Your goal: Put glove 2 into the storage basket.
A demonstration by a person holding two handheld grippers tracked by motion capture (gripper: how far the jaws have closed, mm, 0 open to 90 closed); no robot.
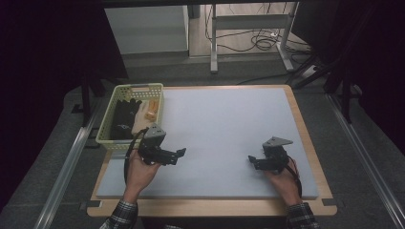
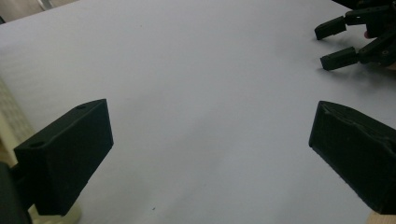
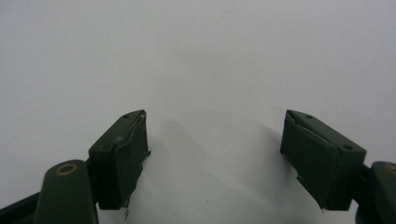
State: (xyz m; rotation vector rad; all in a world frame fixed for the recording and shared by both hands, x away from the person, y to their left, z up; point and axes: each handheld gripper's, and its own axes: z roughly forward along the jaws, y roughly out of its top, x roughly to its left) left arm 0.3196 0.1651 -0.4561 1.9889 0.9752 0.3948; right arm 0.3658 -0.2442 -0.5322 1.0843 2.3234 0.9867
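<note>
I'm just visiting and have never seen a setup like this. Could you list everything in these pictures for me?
Mat: one, pale grey, covering most of the table top.
Table: one, light wood, showing as a border round the mat.
Basket: one, pale yellow, at the mat's far left corner.
Dark item: black, lying inside the basket; what it is, I cannot tell.
Orange item: small, at the basket's far end.
Desk frame: grey, on the floor beyond the table, with cables.
Left gripper: black, open, over the mat.
Right gripper: black, open, over the mat.
Hands: two, plaid sleeves, near edge.
</note>
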